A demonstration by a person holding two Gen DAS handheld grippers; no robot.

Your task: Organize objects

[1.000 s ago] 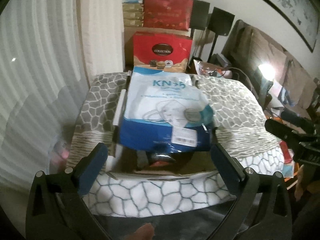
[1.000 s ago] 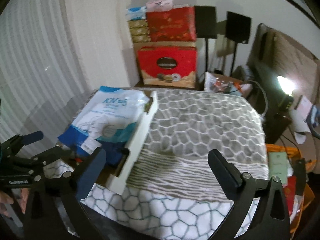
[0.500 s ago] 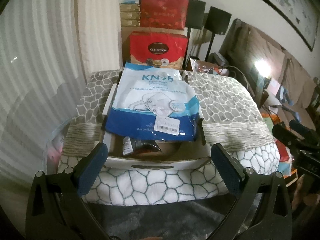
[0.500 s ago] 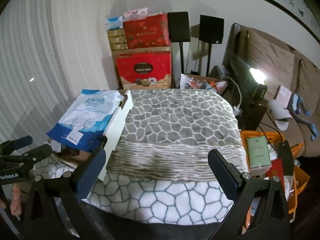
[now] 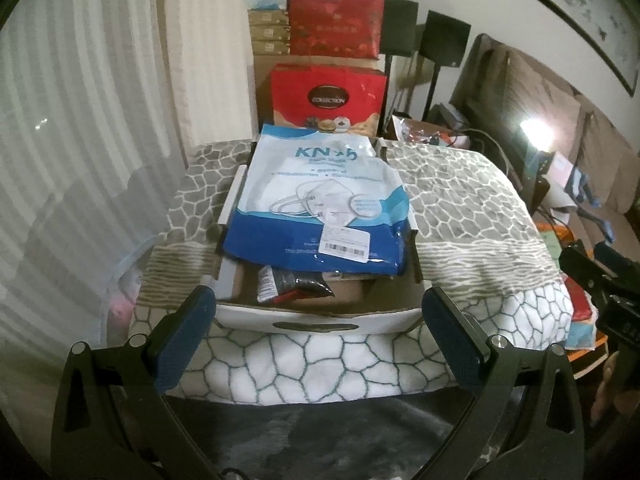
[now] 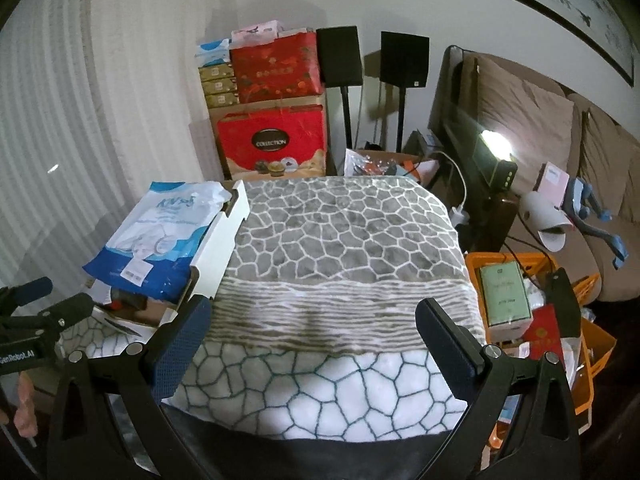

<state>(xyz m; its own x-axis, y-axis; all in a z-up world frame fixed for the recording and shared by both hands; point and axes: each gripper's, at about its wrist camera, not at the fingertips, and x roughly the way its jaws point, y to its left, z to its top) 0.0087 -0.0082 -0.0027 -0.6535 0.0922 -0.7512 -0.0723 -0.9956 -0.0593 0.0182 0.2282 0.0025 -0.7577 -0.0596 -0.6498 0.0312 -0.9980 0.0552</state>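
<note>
A white cardboard box (image 5: 316, 318) sits on the left part of a table covered by a grey-and-white patterned cloth (image 5: 472, 216). A blue-and-white KN95 mask bag (image 5: 320, 200) lies across the top of the box, over a dark packet (image 5: 292, 284). My left gripper (image 5: 318, 330) is open and empty, just in front of the box's near wall. My right gripper (image 6: 312, 338) is open and empty, above the cloth (image 6: 340, 248) to the right of the box (image 6: 222, 240) and mask bag (image 6: 160, 236). The left gripper also shows at the far left of the right wrist view (image 6: 28, 312).
Red gift boxes (image 5: 328, 96) and stacked cartons stand behind the table by the curtain. Two black speakers (image 6: 404, 60) on stands, a sofa (image 6: 540, 128) and a lit lamp (image 6: 496, 150) lie to the right. An orange crate (image 6: 536, 312) of items sits at the table's right edge.
Both grippers have drawn back from the table and risen. The box and mask bag now look farther away. Both grippers stayed open.
</note>
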